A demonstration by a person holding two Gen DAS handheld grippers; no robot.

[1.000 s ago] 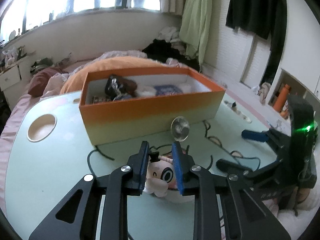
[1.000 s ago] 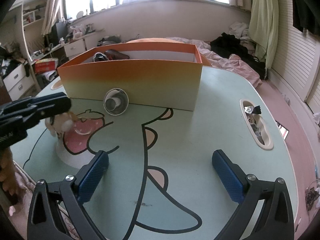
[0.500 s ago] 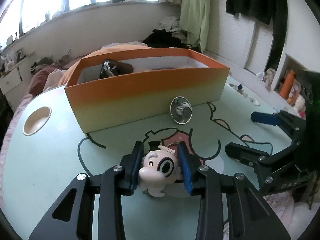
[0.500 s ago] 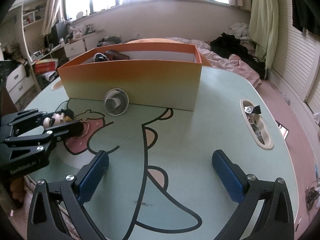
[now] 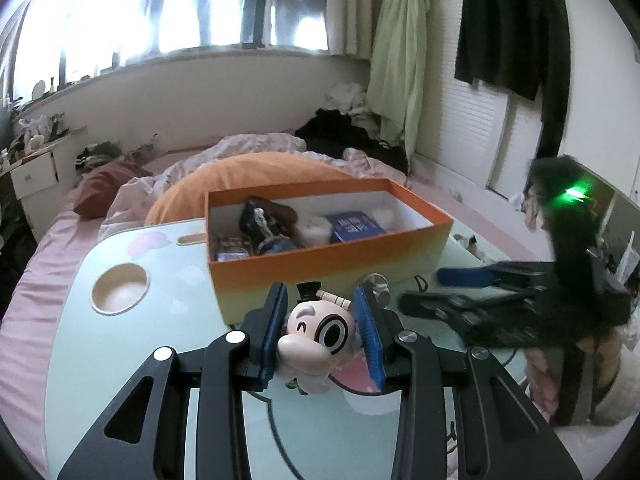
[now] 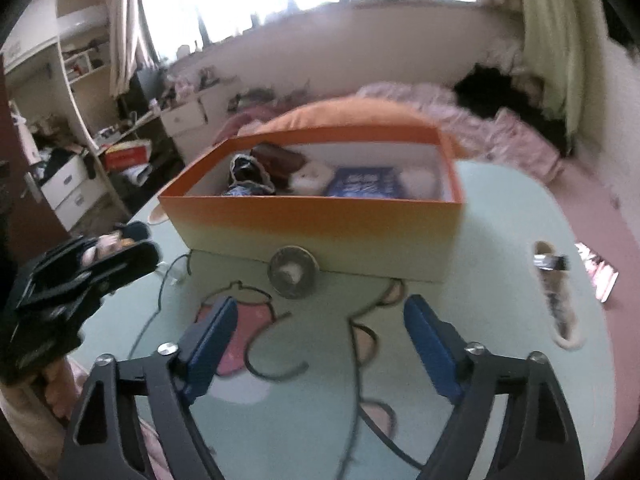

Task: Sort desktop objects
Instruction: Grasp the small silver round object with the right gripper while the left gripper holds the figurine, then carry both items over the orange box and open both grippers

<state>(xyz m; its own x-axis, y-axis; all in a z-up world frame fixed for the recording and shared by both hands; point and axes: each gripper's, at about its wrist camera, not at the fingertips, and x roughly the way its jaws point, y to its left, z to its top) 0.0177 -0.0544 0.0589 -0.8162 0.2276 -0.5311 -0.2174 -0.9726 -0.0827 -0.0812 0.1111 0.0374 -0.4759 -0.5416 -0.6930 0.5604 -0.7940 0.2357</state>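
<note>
My left gripper (image 5: 320,332) is shut on a small cartoon figurine (image 5: 316,336) with a white head, one black eye patch and a tiny black hat, held above the table in front of the orange box (image 5: 320,268). The box (image 6: 312,220) holds a blue booklet (image 6: 364,186), dark items and white items. My right gripper (image 6: 320,344) is open and empty over the table, facing a round metal cup (image 6: 294,272) that lies on its side against the box front. The left gripper also shows in the right wrist view (image 6: 100,256), to the left.
The pale green table (image 5: 120,360) has a cartoon print and a round recess (image 5: 119,289) at left. A slot at its right edge (image 6: 556,300) holds small clutter. A bed with an orange pillow (image 5: 256,172) lies behind the table.
My left gripper has lifted the figurine off the table, up to the box's level. My right gripper has risen and moved forward to the metal cup.
</note>
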